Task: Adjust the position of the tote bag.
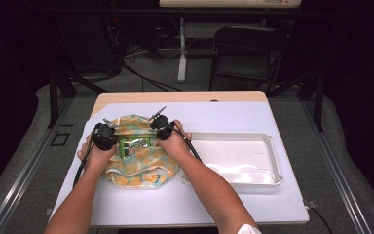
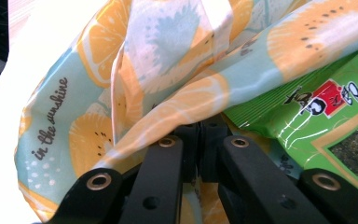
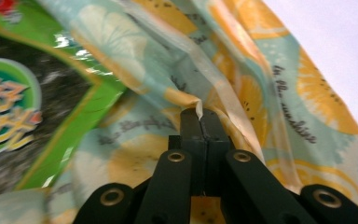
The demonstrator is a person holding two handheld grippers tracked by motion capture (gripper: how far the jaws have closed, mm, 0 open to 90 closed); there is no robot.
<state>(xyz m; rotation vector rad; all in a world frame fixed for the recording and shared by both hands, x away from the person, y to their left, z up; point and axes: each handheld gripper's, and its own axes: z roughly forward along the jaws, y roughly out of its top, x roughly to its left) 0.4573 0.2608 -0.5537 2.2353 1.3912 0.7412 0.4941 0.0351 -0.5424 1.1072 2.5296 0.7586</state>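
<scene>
Pinching opposite edges of a fruit-printed fabric bag (image 1: 139, 165) on the table (image 1: 185, 195), left gripper (image 2: 199, 140) and right gripper (image 3: 200, 122) clamp the cloth; a green foil snack packet (image 1: 134, 145) lies between them. Next, likely spreading the mouth wider.

- I see the table (image 1: 185, 97), its light wooden top bare along the far edge.
- A white sheet (image 1: 175, 200) covers most of that top.
- On the sheet, left of centre, lies the citrus-print fabric bag (image 1: 141, 173), crumpled and open at the top.
- Just right of the bag sits a shallow white tray (image 1: 272, 161), flat on the sheet and near its right edge.
</scene>
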